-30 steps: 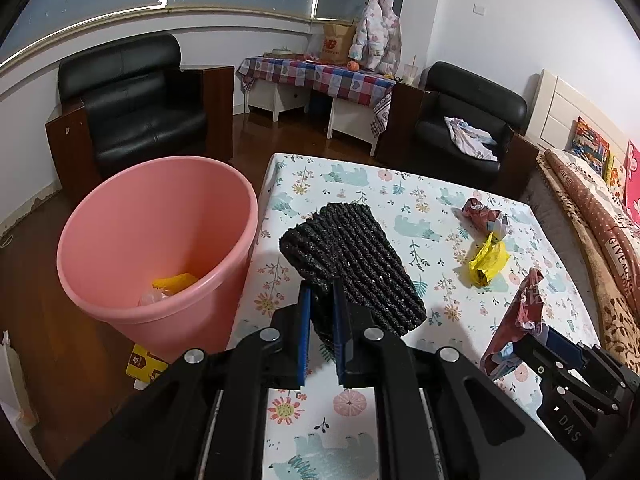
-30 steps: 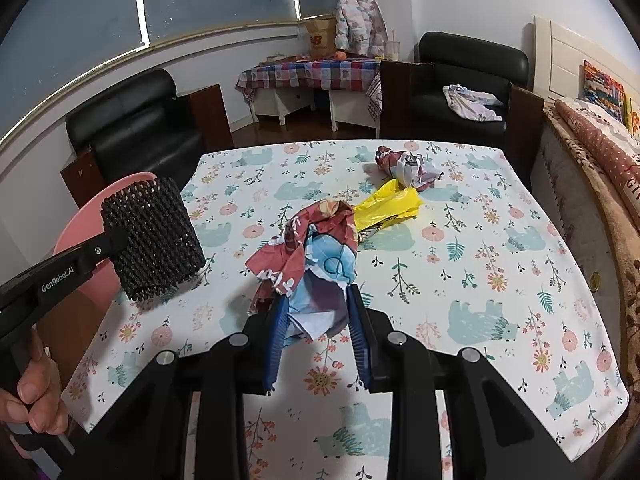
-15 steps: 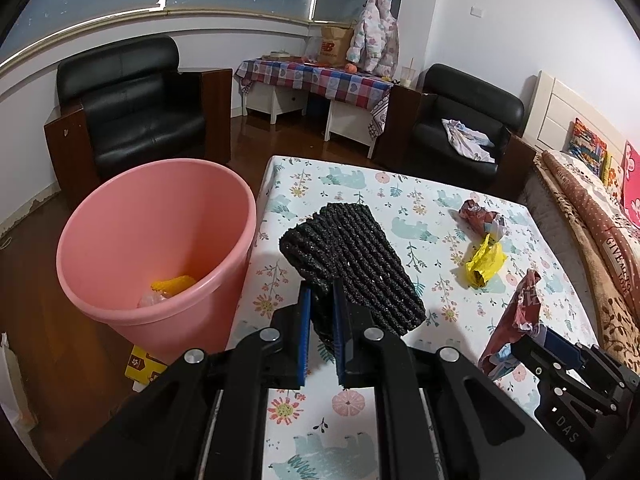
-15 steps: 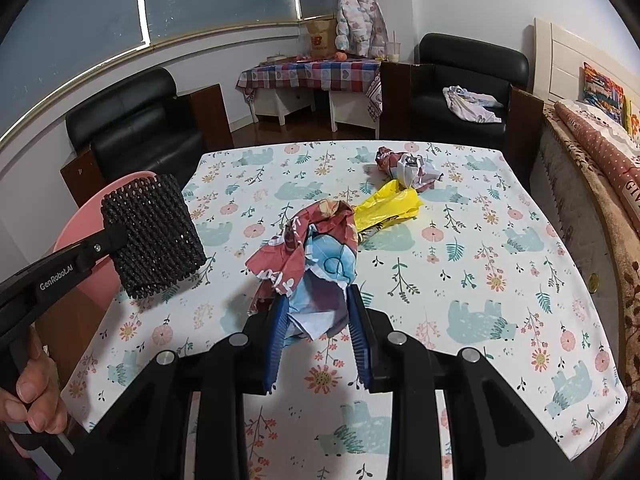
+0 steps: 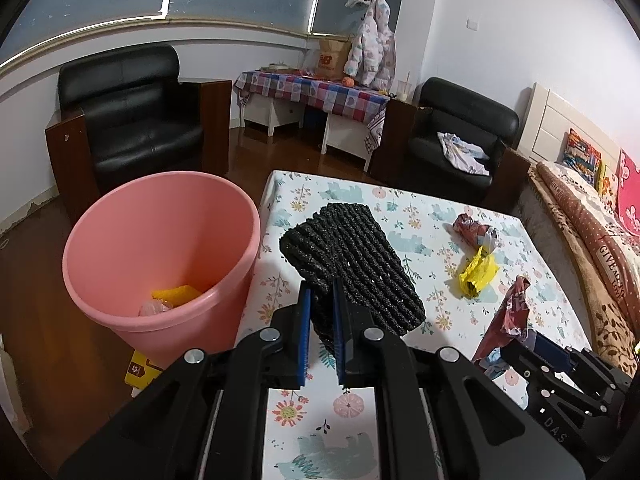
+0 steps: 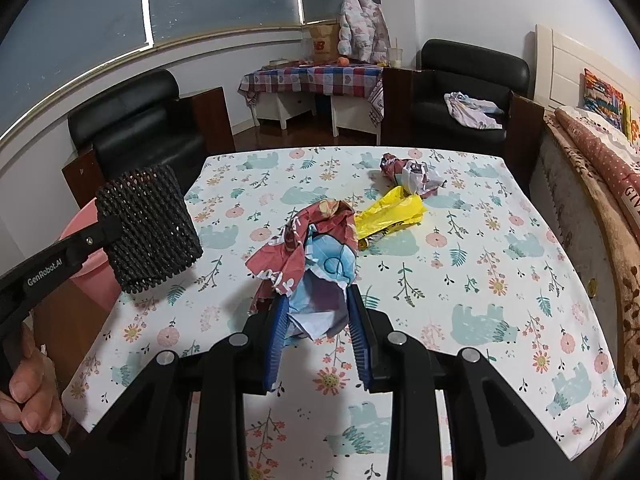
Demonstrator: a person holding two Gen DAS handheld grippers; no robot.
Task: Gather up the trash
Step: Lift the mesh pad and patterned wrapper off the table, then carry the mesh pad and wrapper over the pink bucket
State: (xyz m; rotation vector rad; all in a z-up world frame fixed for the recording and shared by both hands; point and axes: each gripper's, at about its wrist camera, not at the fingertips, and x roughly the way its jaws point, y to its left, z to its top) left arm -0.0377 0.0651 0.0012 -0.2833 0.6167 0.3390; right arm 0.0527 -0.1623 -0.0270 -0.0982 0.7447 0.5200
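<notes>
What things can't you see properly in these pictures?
- Pink bin, left wrist view: its wall hides most of the trash inside; right wrist view: black foam net covers it.
- Yellow box, left wrist view: tucked behind the bin.
- Red and blue wrapper, right wrist view: print too crumpled to read.

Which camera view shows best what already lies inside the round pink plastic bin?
The left wrist view: it looks into the round pink plastic bin, showing yellow trash. The right wrist view shows only a rim sliver behind the left gripper.
</notes>
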